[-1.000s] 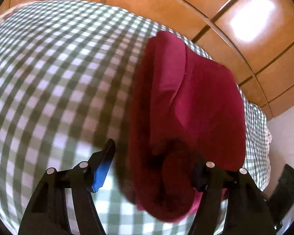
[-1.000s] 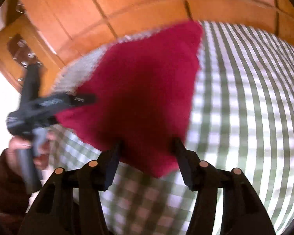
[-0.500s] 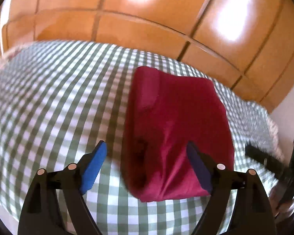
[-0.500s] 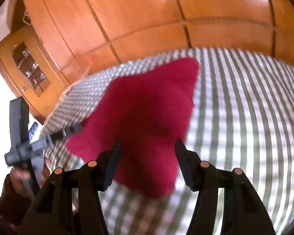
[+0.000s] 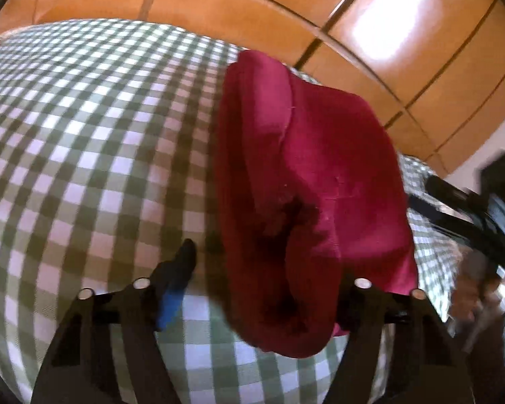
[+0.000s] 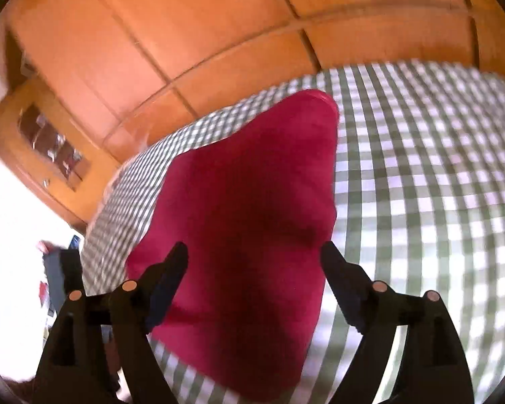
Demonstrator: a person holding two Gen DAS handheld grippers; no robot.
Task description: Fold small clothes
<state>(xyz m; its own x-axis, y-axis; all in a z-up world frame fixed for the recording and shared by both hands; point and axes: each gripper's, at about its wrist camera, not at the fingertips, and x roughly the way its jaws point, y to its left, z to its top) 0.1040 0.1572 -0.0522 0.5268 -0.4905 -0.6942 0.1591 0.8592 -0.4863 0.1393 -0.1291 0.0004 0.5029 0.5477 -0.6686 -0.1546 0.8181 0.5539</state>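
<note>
Since the frame half a second back, left gripper [image 5: 269, 269] has dropped in close over the red garment [image 5: 306, 175]; near edge of cloth now bulges up between its fingers, where before it lay flat ahead of them. Right gripper [image 6: 254, 262] jaws stand much wider than a second ago, and the other tool has gone from its 9 o'clock side

Left jaws spread but closing; garment's near fold sits between them, hiding the right fingertip. Cannot see the pads pressing on cloth. Left finger [image 5: 181, 262] with blue pad stands clear on the checked bedcover [image 5: 84, 168]

Right jaws spread wide and opening; garment lies beneath and between them, fingers apart from it

Garment: deep red, soft knit, folded to a rough oblong, lying on green-and-white check cover near the bed's edge by the wooden panels [image 6: 185, 33]. Left view shows a layered fold line running 12 to 6 o'clock and a dark rumpled hollow at the near end. Right view shows a smooth face, blurred, tapering to a corner at 6 o'clock

Left view only: right gripper's body at 3 o'clock, blurred, with a person's hand [image 5: 474, 286] below it. Right view only: wooden cabinet with glass door [image 6: 47, 141] at 9 o'clock, white wall below
</note>
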